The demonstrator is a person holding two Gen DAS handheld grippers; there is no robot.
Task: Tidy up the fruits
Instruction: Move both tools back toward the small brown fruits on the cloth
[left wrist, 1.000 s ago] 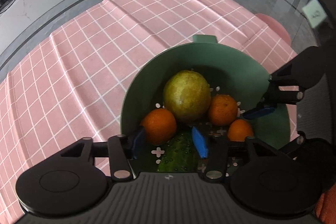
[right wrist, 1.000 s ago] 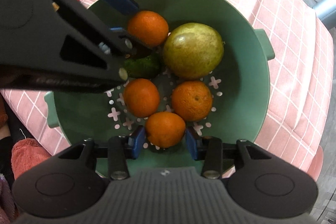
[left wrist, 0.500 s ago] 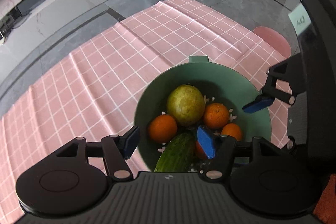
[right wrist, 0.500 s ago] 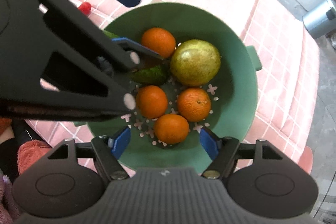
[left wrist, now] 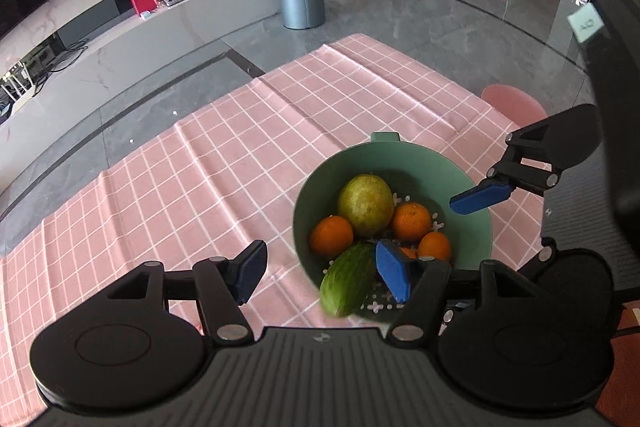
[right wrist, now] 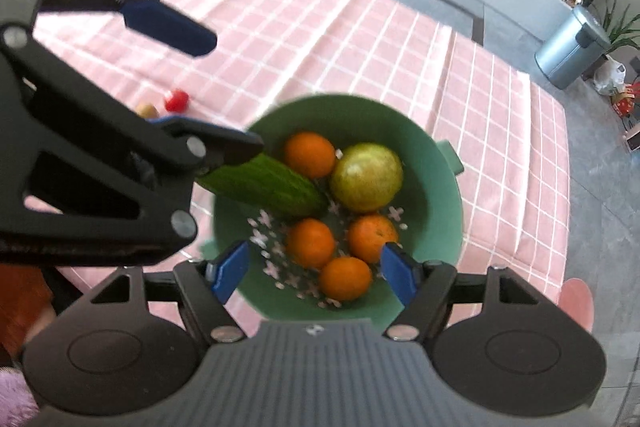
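Fruit sits pooled in the bowl, cucumber propped on its rim, so both claws, left and right, gape empty above.

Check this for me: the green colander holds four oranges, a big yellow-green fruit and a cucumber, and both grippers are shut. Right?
Not quite. Both grippers are open: the left gripper and the right gripper each show their blue pads spread wide in their own wrist view. The green colander does hold four oranges, the yellow-green fruit and the cucumber.
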